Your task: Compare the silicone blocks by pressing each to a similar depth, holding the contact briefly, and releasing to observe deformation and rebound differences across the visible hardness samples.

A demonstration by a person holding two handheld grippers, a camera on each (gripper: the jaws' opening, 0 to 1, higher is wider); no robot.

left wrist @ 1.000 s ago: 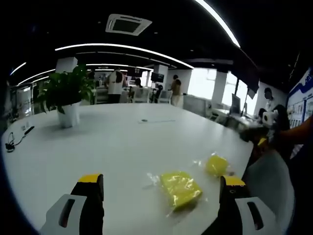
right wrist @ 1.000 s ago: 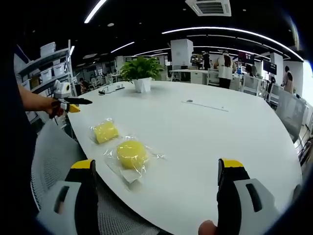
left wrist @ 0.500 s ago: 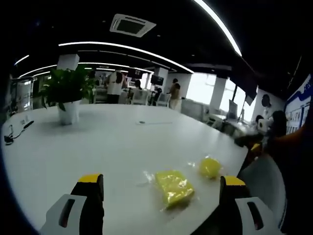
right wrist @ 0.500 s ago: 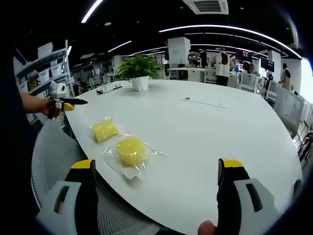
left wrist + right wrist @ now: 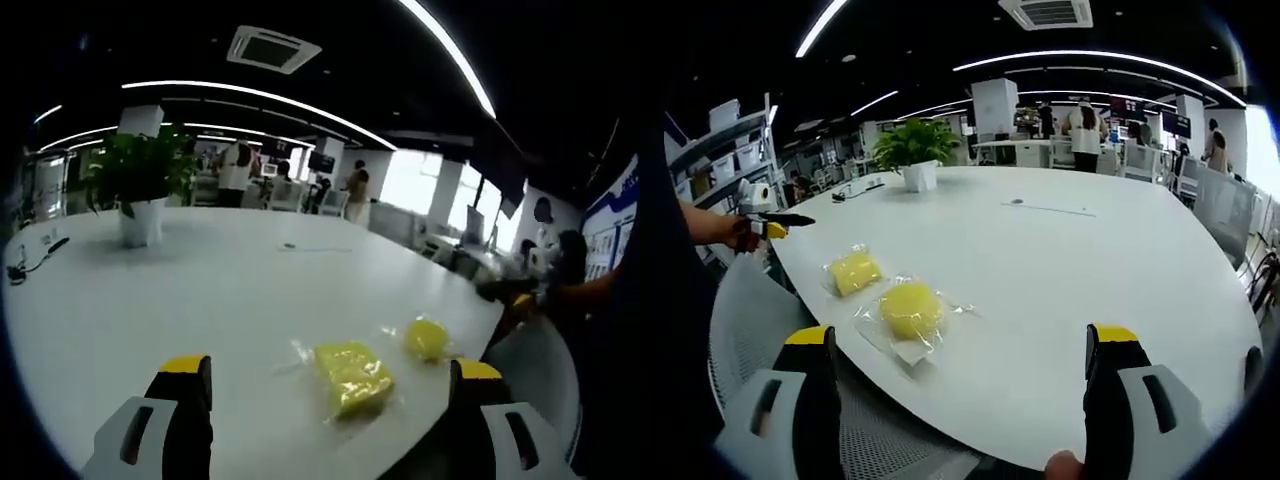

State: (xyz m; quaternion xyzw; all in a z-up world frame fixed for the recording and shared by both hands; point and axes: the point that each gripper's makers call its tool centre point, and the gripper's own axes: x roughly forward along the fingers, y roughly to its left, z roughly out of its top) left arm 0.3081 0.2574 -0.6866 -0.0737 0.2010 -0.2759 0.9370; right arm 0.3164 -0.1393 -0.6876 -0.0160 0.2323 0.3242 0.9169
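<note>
Two yellow silicone blocks near one rounded edge of the white tabletop (image 5: 1060, 270), each sealed in its own clear plastic bag. In the right gripper view, squarish block (image 5: 855, 271) lying farther along the edge, rounder block (image 5: 910, 308) just beside it and closer to the edge, wrapper corner reaching almost to the rim. In the left gripper view, same pair seen from the other side: squarish block (image 5: 352, 377) nearer, rounder block (image 5: 427, 338) beyond it.

Left hand-held gripper (image 5: 330, 400) spread wide, jaws apart with yellow tips, hovering over the tabletop short of the blocks, touching nothing. Right hand-held gripper (image 5: 958, 365) likewise spread wide, holding nothing, raised off the tabletop edge above a grey mesh chair (image 5: 750, 330).

Nothing between either hand-held gripper and the blocks. Farther off on the tabletop: potted plant (image 5: 918, 150) in a white pot near the far edge, dark cables (image 5: 25, 262) beside it, a small dark item (image 5: 1015, 202) near the middle. Beyond, open office with people standing, shelving (image 5: 715, 150) with boxes, strip lights and a ceiling vent (image 5: 273, 47).
</note>
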